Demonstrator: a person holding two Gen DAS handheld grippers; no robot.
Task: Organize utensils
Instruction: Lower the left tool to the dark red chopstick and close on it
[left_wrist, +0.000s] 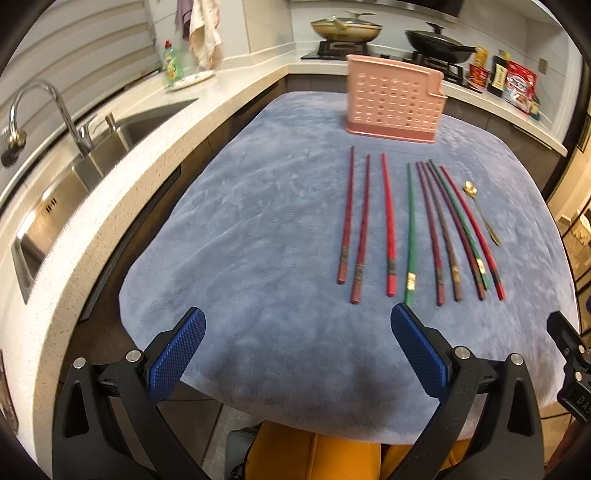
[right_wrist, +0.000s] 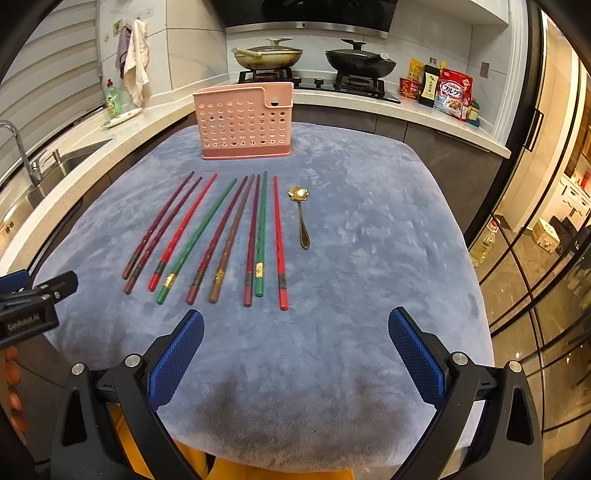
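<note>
Blue cloth (right_wrist: 369, 258), chopsticks (right_wrist: 221, 236), spread tools (right_wrist: 295, 325).

Beyond my worktop, which is draped in a blue-grey plush cloth (right_wrist: 369, 221), I see a white stone counter (left_wrist: 110, 177) with a steel sink (left_wrist: 122, 129) and curved faucet (left_wrist: 48, 107) on the left. A green dish soap bottle (right_wrist: 113, 99) stands near hanging towels (right_wrist: 136, 61). On the stove (right_wrist: 314, 83) at the back sit two lidded pans (right_wrist: 267, 55), with a cereal bag (right_wrist: 453, 94) and sauce bottles (right_wrist: 428, 86) to their right.
</note>
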